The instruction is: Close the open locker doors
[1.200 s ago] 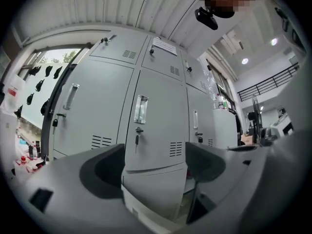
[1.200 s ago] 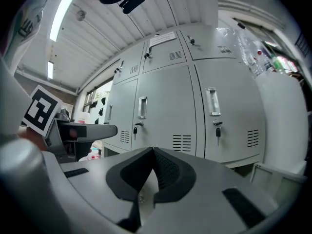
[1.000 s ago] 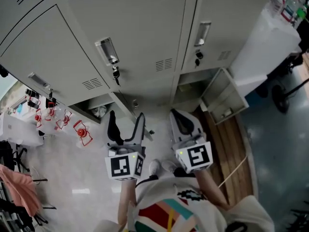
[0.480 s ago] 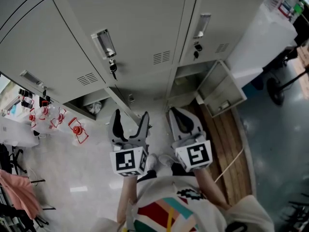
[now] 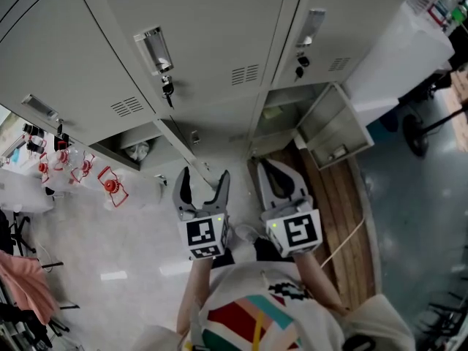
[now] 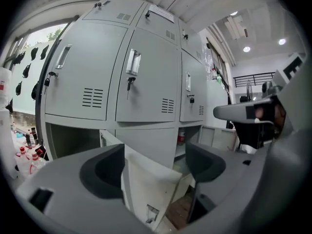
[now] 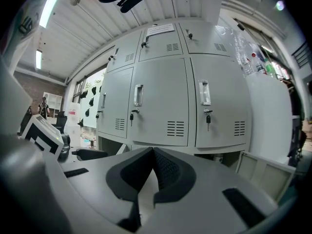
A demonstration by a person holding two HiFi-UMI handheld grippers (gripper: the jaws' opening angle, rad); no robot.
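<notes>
As I face the bank of grey lockers [image 5: 205, 42], both of my grippers hover low before its bottom row. Left gripper [image 5: 203, 178]: jaws released and spread wide, grasping nothing. Seen along these jaws, the left open door [image 6: 146, 179] of a bottom compartment stands framed between them, swung out toward me. From the head view the same door shows nearly edge-on, running from the lockers to a point just beside the left gripper; whether it touches a jaw I cannot tell. Right gripper [image 5: 268, 168]: jaws clenched together on nothing, pads meeting, held just right of the left gripper. Right open door [image 5: 333, 134]: swung out to the right of its bottom compartment, apart from both grippers, over a strip of wooden flooring [image 5: 344, 203]. The upper doors are shut, with keys [image 5: 167, 90] hanging in their locks. Red-capped bottles [image 6: 29, 157] stand at the far left, near the pale floor [image 5: 124, 247].
</notes>
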